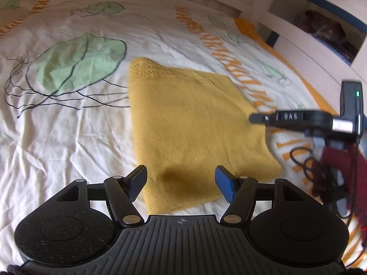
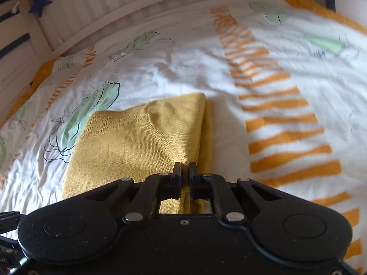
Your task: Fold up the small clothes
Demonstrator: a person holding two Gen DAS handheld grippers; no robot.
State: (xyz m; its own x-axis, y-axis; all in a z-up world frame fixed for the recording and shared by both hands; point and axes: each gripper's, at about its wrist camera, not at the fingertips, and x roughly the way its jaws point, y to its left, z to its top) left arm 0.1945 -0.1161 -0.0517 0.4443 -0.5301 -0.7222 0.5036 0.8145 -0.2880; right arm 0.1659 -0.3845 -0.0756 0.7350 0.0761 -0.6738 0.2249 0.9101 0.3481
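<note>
Between the left gripper's [image 1: 181, 182] wide-spread fingers lies the near edge of the knit [image 1: 195, 128], folded flat on the bedsheet [image 1: 68, 137]; nothing is held, likely because this side is already laid down. Ahead of the right gripper [image 2: 185, 171], the knit runs away from the tips, its folded edge just right of them. Right fingers [image 2: 177, 178] are nearly together with a thin strip of yellow in the gap; whether they actually pinch it, cannot tell. Probably pressing or tidying that edge. Blurred shelf [image 1: 321, 23] sits far beyond the fingers, right side.
</note>
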